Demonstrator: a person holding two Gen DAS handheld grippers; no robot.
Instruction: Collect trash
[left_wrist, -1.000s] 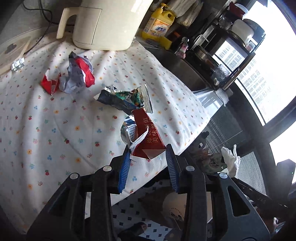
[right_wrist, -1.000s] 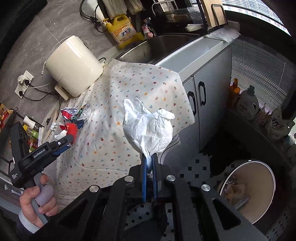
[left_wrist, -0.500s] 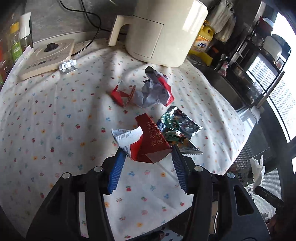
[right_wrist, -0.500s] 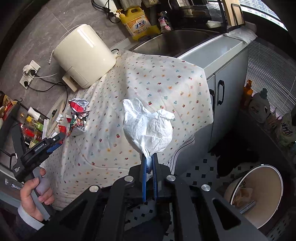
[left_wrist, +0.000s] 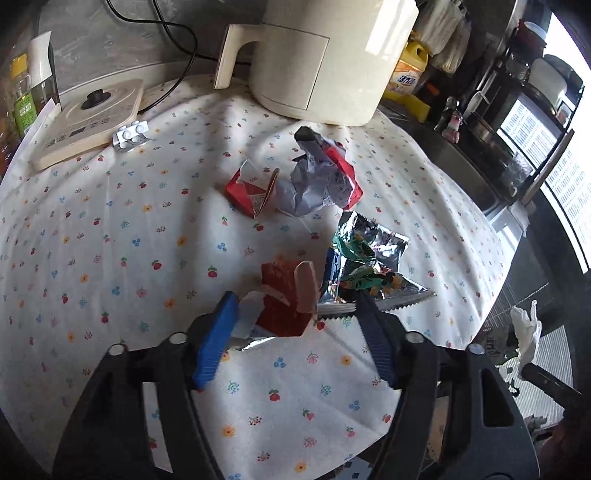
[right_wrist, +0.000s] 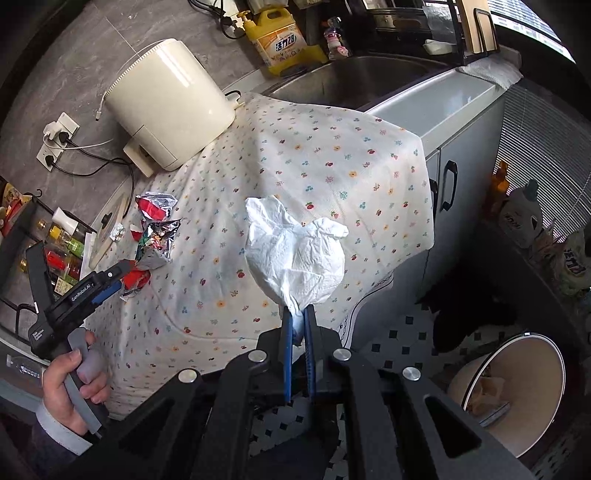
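On the flowered tablecloth lie a red wrapper, a crumpled foil snack bag, a red carton scrap and a crumpled red-and-white wrapper. My left gripper straddles the red wrapper. Its jaws are closing, and the blue pads still stand a little off the wrapper's sides. In the right wrist view a hand holds the left gripper at the red wrapper. My right gripper is shut on a crumpled white paper towel, held up in front of the table's edge.
A cream appliance, a flat cream device and a blister pack sit at the back of the table. A tilted cream bin stands on the tiled floor at lower right. A sink and a yellow detergent bottle lie beyond.
My left gripper swung in over the table; its jaws widened and then narrowed around the red wrapper, which now stands more crumpled. The right gripper drifted slightly, still holding the towel.
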